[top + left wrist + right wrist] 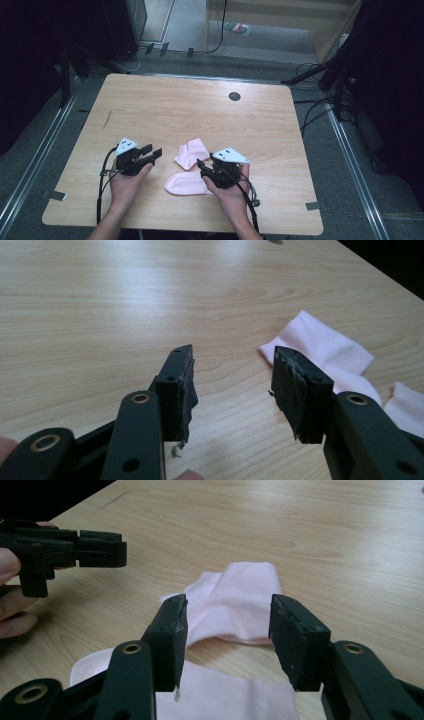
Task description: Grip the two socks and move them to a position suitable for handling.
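Two pale pink socks on the wooden table [200, 105], both limp and lying flat, near its front edge around the middle. Far sock [192, 153] is bent or folded into a short chunky shape, lying diagonally. Near sock [186, 184] lies closer to the table's front edge, stretched out sideways, rounded end pointing left. The two look just apart, almost touching.
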{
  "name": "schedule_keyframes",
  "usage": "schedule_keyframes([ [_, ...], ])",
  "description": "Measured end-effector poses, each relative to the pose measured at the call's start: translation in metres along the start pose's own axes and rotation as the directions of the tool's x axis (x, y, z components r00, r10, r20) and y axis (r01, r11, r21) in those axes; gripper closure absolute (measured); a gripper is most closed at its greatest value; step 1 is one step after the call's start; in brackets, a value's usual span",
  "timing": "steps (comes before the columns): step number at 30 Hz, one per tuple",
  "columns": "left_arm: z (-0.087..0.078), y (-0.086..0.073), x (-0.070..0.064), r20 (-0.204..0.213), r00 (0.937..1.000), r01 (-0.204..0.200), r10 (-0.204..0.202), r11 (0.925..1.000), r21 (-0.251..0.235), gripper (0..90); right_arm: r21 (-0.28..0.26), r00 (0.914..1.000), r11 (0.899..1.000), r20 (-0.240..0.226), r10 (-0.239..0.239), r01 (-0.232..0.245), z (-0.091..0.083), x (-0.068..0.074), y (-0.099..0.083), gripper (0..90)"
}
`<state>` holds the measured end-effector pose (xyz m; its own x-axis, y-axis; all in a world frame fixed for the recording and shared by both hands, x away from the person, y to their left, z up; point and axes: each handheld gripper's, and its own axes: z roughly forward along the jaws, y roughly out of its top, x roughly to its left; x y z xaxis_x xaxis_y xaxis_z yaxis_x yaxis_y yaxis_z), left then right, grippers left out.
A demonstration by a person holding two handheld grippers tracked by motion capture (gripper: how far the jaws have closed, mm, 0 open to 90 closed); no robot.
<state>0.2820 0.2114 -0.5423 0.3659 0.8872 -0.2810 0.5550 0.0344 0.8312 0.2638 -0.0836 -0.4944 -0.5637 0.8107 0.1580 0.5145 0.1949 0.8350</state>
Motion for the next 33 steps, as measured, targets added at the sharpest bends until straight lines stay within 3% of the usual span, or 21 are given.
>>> schedule_keyframes([
  [2, 0.002, -0.003, 0.003, -0.034, 0.9994, 0.010, -0.009, 0.9995, 0.029, 55.3, 0.016, 0.9998, 1.000, -0.017, -0.007, 0.008, 0.009, 0.004, 0.004, 53.1],
  [6, 0.004, -0.008, 0.008, -0.047, 0.9981, 0.043, -0.041, 0.9983, 0.040, 59.4, 0.057, 0.9987, 0.998, -0.037, -0.034, 0.037, 0.030, 0.012, 0.010, 55.0],
  [12, 0.003, -0.009, 0.002, -0.040, 0.9991, -0.010, 0.012, 0.9987, 0.049, 58.0, 0.081, 0.9973, 0.994, -0.030, -0.067, 0.069, 0.051, 0.018, 0.015, 58.3],
  [16, 0.002, -0.009, 0.005, -0.052, 0.9983, 0.027, -0.025, 0.9989, 0.037, 58.1, 0.112, 0.9964, 0.990, -0.031, -0.079, 0.082, 0.061, 0.020, 0.015, 60.0],
  [19, 0.002, -0.009, 0.005, -0.094, 0.9953, 0.029, -0.024, 0.9984, 0.048, 62.4, 0.115, 0.9945, 0.988, -0.013, -0.104, 0.104, 0.066, 0.019, 0.017, 67.1],
  [23, 0.003, -0.008, 0.005, -0.108, 0.9939, 0.027, -0.021, 0.9982, 0.053, 65.6, 0.137, 0.9932, 0.985, -0.057, -0.102, 0.109, 0.071, 0.021, 0.020, 71.2],
  [28, 0.003, -0.008, 0.005, -0.101, 0.9947, 0.028, -0.022, 0.9981, 0.055, 65.4, 0.177, 0.9837, 0.969, -0.073, -0.164, 0.175, 0.084, 0.031, 0.017, 66.7],
  [30, 0.003, -0.008, 0.005, -0.100, 0.9947, 0.027, -0.022, 0.9983, 0.051, 65.4, 0.203, 0.9709, 0.950, -0.081, -0.226, 0.238, 0.091, 0.038, 0.015, 64.7],
  [33, 0.004, -0.008, 0.004, -0.104, 0.9945, 0.018, -0.012, 0.9979, 0.062, 66.4, 0.255, 0.9589, 0.925, -0.093, -0.268, 0.283, 0.102, 0.044, 0.013, 58.3],
])
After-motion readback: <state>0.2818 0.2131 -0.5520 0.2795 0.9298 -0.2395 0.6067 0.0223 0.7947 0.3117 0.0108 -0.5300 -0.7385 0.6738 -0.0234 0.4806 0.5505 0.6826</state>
